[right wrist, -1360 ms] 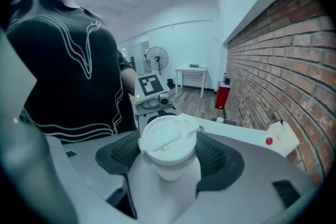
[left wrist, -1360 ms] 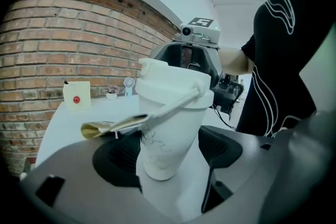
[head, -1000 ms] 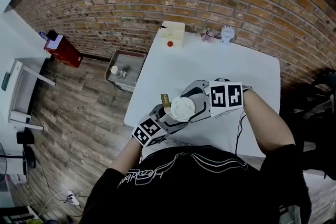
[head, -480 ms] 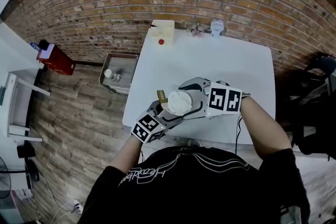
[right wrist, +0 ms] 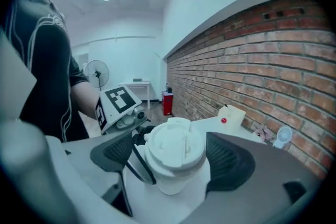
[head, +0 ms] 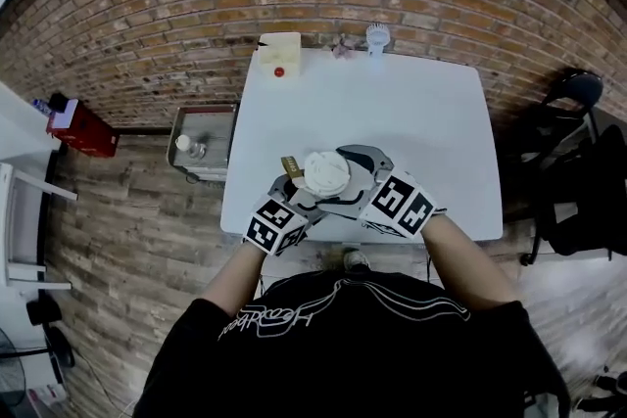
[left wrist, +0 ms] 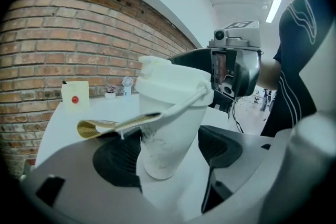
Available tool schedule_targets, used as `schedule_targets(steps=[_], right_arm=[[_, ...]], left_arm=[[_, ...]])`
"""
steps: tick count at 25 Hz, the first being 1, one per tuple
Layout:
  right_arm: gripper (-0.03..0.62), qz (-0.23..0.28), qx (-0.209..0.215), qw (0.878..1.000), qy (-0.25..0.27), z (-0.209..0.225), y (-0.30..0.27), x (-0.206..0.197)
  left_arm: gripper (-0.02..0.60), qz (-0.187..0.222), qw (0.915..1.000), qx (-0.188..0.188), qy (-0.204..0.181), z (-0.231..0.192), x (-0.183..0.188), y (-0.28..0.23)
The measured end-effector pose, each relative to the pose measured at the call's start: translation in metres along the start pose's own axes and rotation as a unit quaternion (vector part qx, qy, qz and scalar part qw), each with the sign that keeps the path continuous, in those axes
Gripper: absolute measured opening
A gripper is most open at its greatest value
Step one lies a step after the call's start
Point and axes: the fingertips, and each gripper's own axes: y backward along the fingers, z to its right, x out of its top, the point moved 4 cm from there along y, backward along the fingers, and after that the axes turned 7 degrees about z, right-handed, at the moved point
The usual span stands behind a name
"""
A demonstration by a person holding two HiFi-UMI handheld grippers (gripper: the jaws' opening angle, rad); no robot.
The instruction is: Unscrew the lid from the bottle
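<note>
My left tongs (left wrist: 168, 153) are clamped on the white bottle (left wrist: 169, 128), tilted, over the bench (head: 411, 113) near its front edge. My right tongs (right wrist: 174, 159) have just been opening. The lid (right wrist: 176, 145) stands between them, pads clear.

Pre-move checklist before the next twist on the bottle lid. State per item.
1. Lid between the right gripper jaws: ok.
2. Right pads pressing on the lid: not ok; the jaws have just been opening and stand wide.
3. Left gripper clamped on the bottle: cannot tell; a gap shows at one pad.
4. Strap clear of the right pads: not ok; it hangs between the lid and one pad.
5. Lid seated on the bottle: ok, not yet off.
</note>
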Motion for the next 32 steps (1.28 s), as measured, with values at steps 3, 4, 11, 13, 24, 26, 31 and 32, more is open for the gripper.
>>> schedule_targets(steps=[3, 4, 11, 13, 24, 26, 31, 32], right_arm=[[0.417, 0.018, -0.061, 0.997, -0.051, 0.002, -0.002, 0.000], [0.417, 0.021, -0.077, 0.995, -0.063, 0.002, -0.003, -0.001], [0.413, 0.019, -0.180, 0.978, -0.101, 0.004, -0.008, -0.008], [0.411, 0.016, -0.196, 0.975, -0.103, 0.003, -0.009, -0.009], [0.397, -0.001, -0.171, 0.982, -0.081, 0.004, -0.006, -0.011], [0.394, -0.003, -0.152, 0.986, -0.074, 0.005, -0.005, -0.012], [0.391, -0.022, -0.079, 0.996, -0.037, 0.008, -0.003, -0.013], [0.391, -0.028, -0.061, 0.997, -0.028, 0.009, -0.003, -0.012]], left_arm=[[0.360, 0.001, 1.0000, 0.001, -0.002, 0.001, 0.002, 0.000], [0.360, 0.002, 1.0000, 0.001, -0.003, 0.001, 0.002, -0.001], [0.359, 0.004, 1.0000, 0.003, -0.005, 0.000, 0.002, -0.002], [0.357, 0.004, 1.0000, 0.002, -0.006, 0.000, 0.001, -0.002], [0.357, 0.005, 0.9999, 0.002, -0.009, 0.000, 0.001, -0.002], [0.357, 0.000, 0.9999, 0.004, -0.010, 0.001, 0.001, -0.002], [0.357, -0.007, 0.9999, 0.005, -0.014, 0.002, 0.002, -0.004], [0.357, -0.009, 0.9999, 0.005, -0.014, 0.002, 0.002, -0.004]])
